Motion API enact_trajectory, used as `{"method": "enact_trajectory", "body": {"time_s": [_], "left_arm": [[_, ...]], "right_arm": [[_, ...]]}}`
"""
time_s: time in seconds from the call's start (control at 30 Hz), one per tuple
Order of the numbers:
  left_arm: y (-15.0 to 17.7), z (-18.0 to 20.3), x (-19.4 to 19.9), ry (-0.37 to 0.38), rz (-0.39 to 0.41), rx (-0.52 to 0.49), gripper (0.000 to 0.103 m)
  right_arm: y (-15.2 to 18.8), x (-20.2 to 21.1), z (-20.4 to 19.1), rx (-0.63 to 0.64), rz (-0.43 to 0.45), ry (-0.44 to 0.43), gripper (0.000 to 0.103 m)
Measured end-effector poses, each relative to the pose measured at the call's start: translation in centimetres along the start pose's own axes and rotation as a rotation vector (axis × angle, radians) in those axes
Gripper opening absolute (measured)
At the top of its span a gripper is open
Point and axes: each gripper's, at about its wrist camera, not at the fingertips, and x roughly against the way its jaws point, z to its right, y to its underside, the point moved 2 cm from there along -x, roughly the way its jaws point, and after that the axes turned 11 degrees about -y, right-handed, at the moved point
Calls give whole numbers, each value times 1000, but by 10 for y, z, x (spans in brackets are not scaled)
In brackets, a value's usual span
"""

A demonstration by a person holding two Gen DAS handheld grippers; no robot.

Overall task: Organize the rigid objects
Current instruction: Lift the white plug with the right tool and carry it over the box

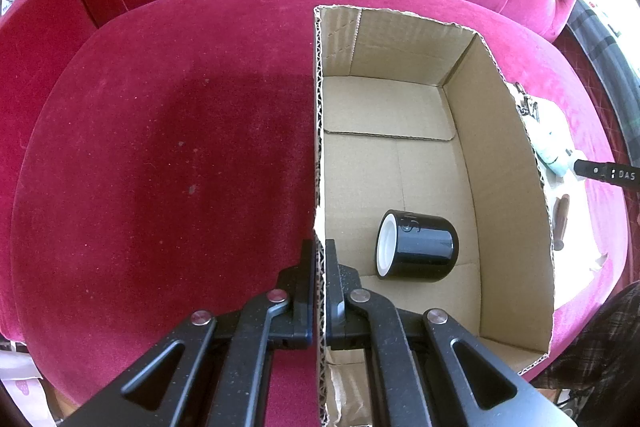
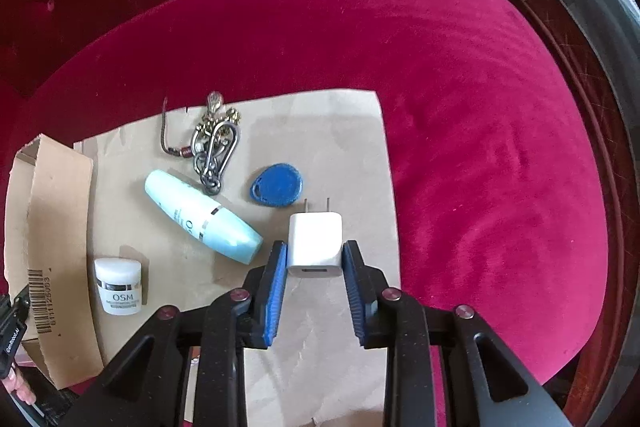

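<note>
The left gripper (image 1: 319, 259) is clamped on the cardboard box's (image 1: 504, 163) near wall, likely steadying it for loading; a black jar (image 1: 418, 247) lies inside, just right of its fingers. The right gripper (image 2: 314, 261) sits partly closed around a white charger (image 2: 316, 241), a smooth cube, prongs pointing away; whether the pads touch is unclear.

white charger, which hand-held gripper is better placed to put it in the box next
Right. The right hand-held gripper already straddles the white charger, pads at both its sides. The left hand-held gripper is clamped on the cardboard box wall, steadying it, with the black jar inside.
</note>
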Motion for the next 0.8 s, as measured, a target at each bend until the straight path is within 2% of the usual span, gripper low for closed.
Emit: {"method": "enact_trajectory", "body": {"time_s": [0.5,0.8], "left_arm": [[0,-1,-1,-1,-1,-1,2],[0,0,-1,-2,-1,-2,3]], "right_arm": [[8,35,-13,28,70,-22,29],[11,57,-39,87,105,-49,29]]}}
